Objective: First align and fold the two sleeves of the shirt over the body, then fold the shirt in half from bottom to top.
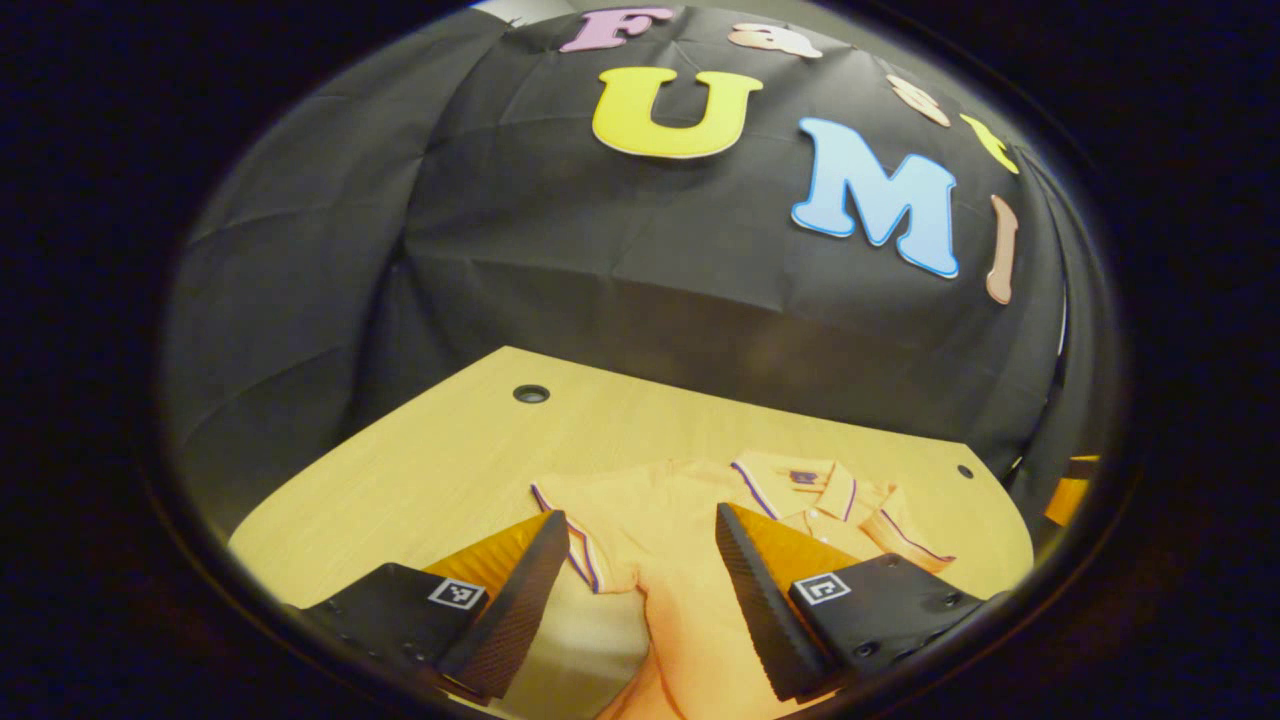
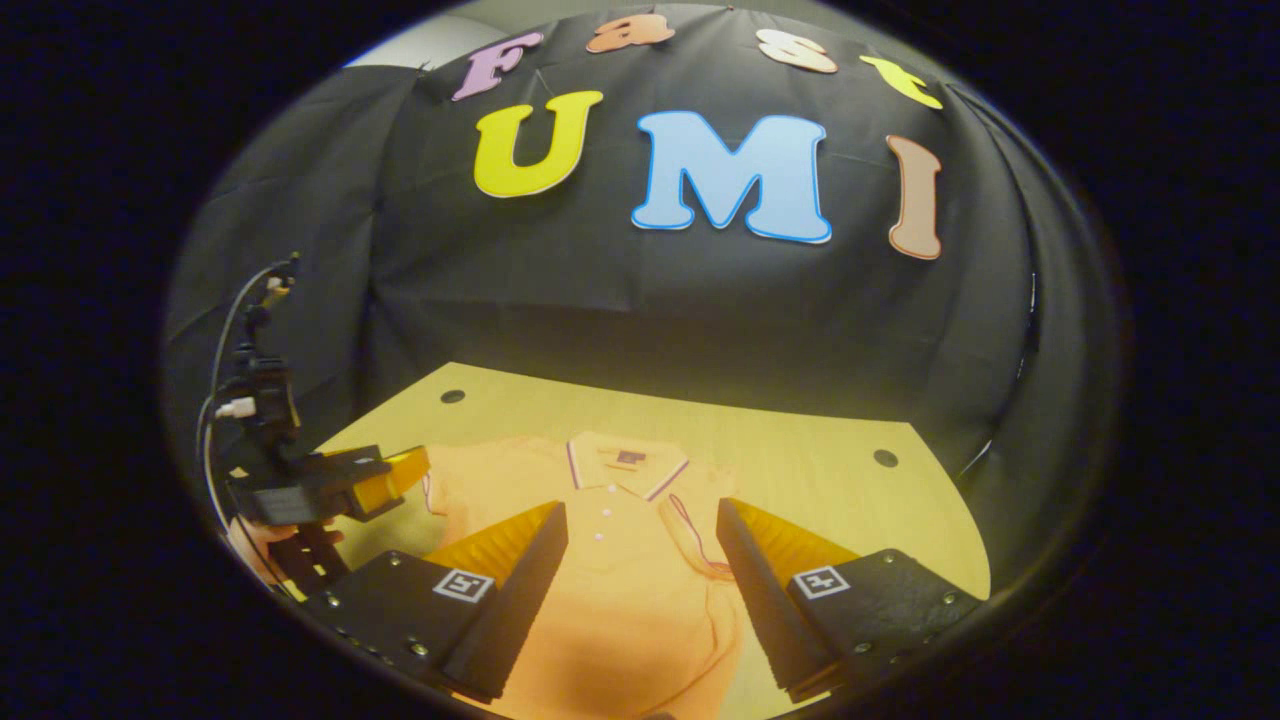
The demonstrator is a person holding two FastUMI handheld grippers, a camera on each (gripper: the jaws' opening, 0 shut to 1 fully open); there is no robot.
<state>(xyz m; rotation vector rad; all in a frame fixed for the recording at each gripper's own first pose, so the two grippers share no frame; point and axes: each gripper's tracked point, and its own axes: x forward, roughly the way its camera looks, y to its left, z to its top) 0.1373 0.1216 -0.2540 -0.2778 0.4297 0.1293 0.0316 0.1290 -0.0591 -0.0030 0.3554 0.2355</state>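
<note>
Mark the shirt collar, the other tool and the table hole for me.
shirt collar (image 2: 628, 462): right gripper view, back of the neckline.
left tool (image 2: 395, 470): right gripper view, its finger ends.
table hole (image 1: 531, 393): left gripper view, its dark centre.

1. A light wooden table (image 1: 430, 480) is being seen across the lower half of both views.
2. Round holes (image 2: 885, 458) are being shown near its far corners.
3. Black cloth (image 2: 600, 290) is being hung behind, filling the upper frame.

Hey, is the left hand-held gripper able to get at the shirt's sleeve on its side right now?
Probably yes. The left hand-held gripper is open above the shirt, and the striped sleeve cuff lies flat on the table just beside one finger, with nothing lying over it.
</note>
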